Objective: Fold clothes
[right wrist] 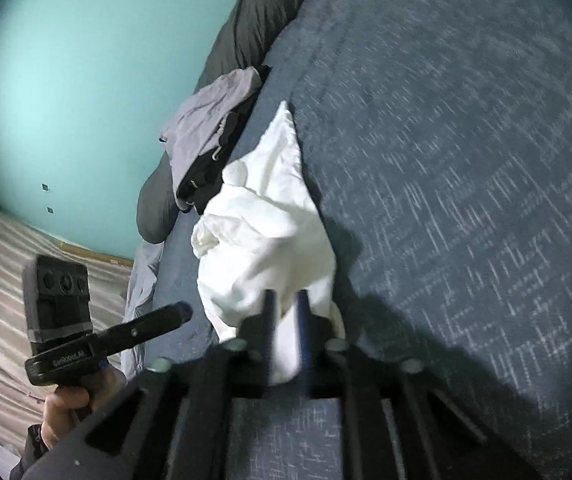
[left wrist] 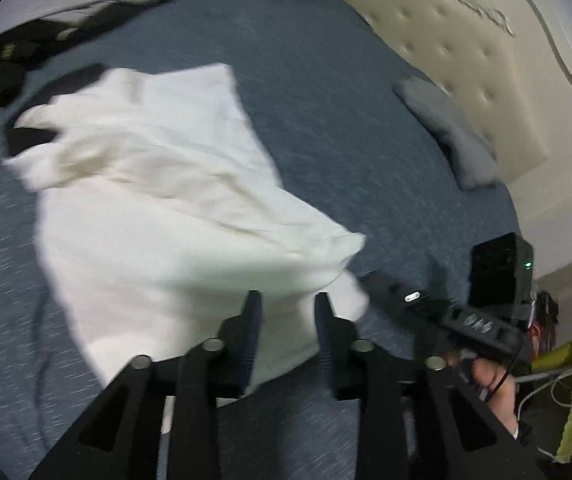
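Note:
A white garment (left wrist: 166,200) lies rumpled on the blue bedcover (left wrist: 326,100). My left gripper (left wrist: 288,308) hangs over its near edge, jaws apart, with white cloth showing in the gap. In the right wrist view the same white garment (right wrist: 262,232) is bunched into a peak, and my right gripper (right wrist: 287,308) sits at its near end with a fold of cloth between its parted fingers. Each gripper shows in the other's view: the right gripper (left wrist: 406,298) close by the garment's corner, the left gripper (right wrist: 146,326) just left of the cloth, each held by a hand.
A grey garment (right wrist: 210,120) and a black one (left wrist: 18,48) lie piled at the bed's far side beside a dark pillow (right wrist: 270,0). A folded grey cloth (left wrist: 450,132) rests by the tufted headboard (left wrist: 466,40). A teal wall (right wrist: 66,80) borders the bed.

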The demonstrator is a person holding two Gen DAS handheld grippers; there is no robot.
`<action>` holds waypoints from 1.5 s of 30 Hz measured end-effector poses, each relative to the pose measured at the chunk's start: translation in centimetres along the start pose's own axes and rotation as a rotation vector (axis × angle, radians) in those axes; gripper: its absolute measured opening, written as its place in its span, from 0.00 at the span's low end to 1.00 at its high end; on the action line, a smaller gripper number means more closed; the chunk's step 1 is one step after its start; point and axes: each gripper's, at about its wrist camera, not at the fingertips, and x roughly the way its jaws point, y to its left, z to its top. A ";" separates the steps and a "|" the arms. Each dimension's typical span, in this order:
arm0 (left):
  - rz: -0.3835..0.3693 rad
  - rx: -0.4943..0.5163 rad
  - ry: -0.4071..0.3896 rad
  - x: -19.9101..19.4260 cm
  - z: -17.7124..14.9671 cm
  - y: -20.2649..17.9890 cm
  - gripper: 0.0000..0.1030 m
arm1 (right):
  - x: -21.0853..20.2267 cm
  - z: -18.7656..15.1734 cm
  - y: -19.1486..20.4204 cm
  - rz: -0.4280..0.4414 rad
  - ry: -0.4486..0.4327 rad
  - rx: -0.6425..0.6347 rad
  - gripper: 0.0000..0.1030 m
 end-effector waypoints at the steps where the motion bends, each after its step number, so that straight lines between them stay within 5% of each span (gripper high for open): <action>1: 0.012 -0.011 -0.003 -0.6 -0.4 0.9 0.31 | 0.0 0.1 0.2 0.002 -0.008 -0.005 0.37; 9: 0.090 -0.076 0.045 -1.2 -4.2 7.3 0.33 | 1.5 1.5 0.8 -0.021 -0.031 -0.002 0.38; 18: -0.010 -0.187 0.070 0.3 -6.5 10.3 0.36 | 3.9 1.5 0.9 -0.037 0.021 -0.015 0.38; 25: -0.060 -0.248 0.066 1.5 -7.2 12.1 0.35 | 4.3 1.5 1.2 -0.027 0.026 -0.048 0.11; 28: -0.072 -0.251 0.055 1.4 -7.2 12.4 0.12 | 4.3 1.5 1.4 -0.019 0.024 -0.055 0.04; 30: -0.079 -0.253 0.040 0.8 -7.2 12.6 0.08 | 4.1 1.4 1.6 -0.015 0.019 -0.055 0.04; 38: -0.109 -0.237 0.006 -2.5 -7.7 12.8 0.06 | 1.4 0.5 3.9 0.017 0.005 -0.061 0.03; 45: -0.077 -0.219 0.050 -2.0 -9.1 13.1 0.03 | 1.6 -1.4 2.1 -0.077 0.055 0.000 0.03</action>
